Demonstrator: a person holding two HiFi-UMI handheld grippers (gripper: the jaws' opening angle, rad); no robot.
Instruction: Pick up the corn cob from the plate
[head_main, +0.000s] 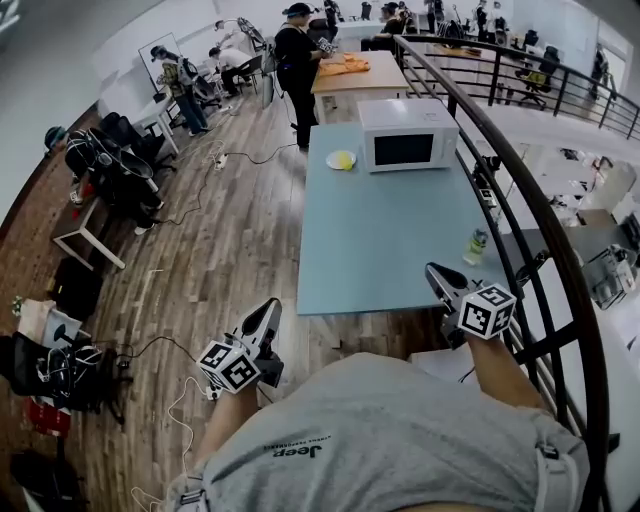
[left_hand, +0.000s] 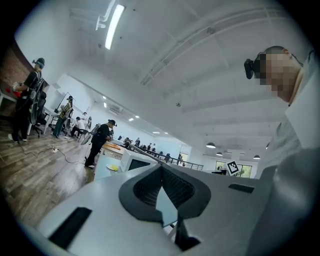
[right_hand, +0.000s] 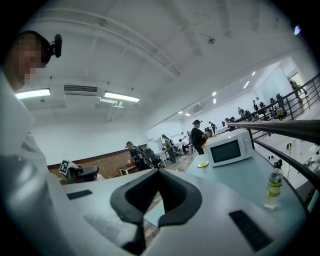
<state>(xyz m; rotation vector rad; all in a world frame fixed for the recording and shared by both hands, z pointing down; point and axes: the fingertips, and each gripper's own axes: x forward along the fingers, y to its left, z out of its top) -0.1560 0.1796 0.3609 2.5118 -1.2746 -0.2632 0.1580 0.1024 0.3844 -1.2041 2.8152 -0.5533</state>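
The yellow corn cob (head_main: 345, 160) lies on a small white plate (head_main: 333, 160) at the far end of the blue-grey table (head_main: 380, 240), just left of the microwave. Both grippers are held near the person's body, well short of the plate. My left gripper (head_main: 270, 308) is over the wooden floor, left of the table's near corner, jaws shut and empty. My right gripper (head_main: 432, 270) hovers at the table's near right corner, jaws together with nothing between them. The left gripper view shows the plate (left_hand: 113, 168) small and far beyond my left gripper (left_hand: 161, 167). From my right gripper (right_hand: 159, 172) the plate (right_hand: 202, 164) is also distant.
A white microwave (head_main: 407, 134) stands at the table's far end. A plastic bottle (head_main: 476, 245) stands by the right edge, near a black railing (head_main: 520, 215). Several people work at other tables in the background. Bags and cables lie on the floor (head_main: 200, 260) at the left.
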